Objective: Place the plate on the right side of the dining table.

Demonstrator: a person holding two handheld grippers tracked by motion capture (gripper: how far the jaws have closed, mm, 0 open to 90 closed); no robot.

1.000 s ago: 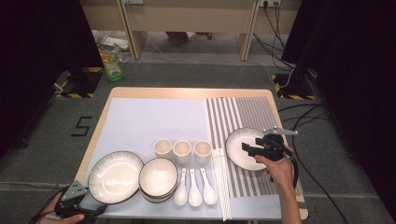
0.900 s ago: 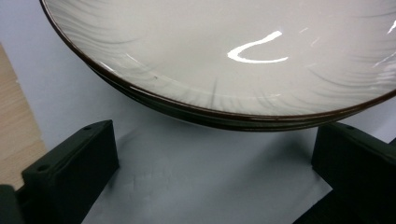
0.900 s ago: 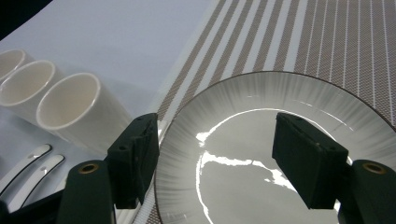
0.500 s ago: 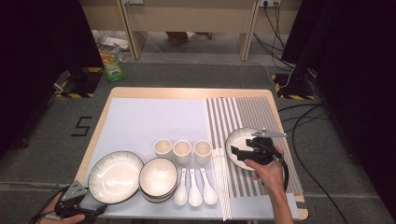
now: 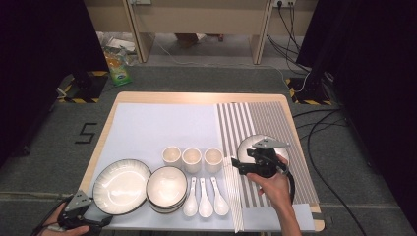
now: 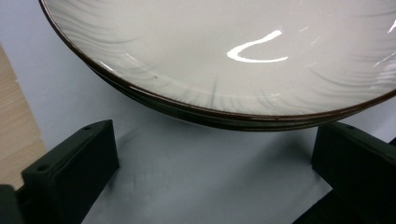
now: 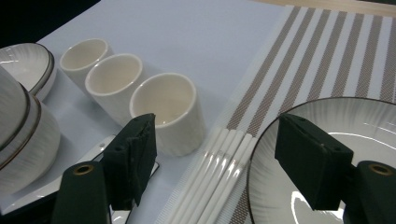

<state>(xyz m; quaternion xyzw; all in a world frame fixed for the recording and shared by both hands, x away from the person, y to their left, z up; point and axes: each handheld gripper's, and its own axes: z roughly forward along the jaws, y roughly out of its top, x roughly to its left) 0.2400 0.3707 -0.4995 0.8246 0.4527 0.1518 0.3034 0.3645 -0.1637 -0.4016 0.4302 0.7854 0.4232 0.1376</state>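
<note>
One plate (image 7: 345, 154) lies on the striped mat (image 5: 275, 123), just right of the chopsticks (image 7: 217, 175); my right gripper (image 7: 215, 158) hovers above its left rim, fingers wide apart and empty, having just been opening. I judge the chopsticks come next: lower and close. My left gripper (image 6: 215, 182) rests open before the big plate (image 6: 233, 60).

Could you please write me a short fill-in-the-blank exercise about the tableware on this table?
1. In a row on the pale blue mat stand ____ white cups.
2. The plate beside the right gripper lies on the ____ mat.
3. Between the three white spoons and the right-hand plate lie white ____.
4. The left gripper faces the dark rim of a large plate with its jaws ____.

Missing words: three; striped; chopsticks; open
</note>
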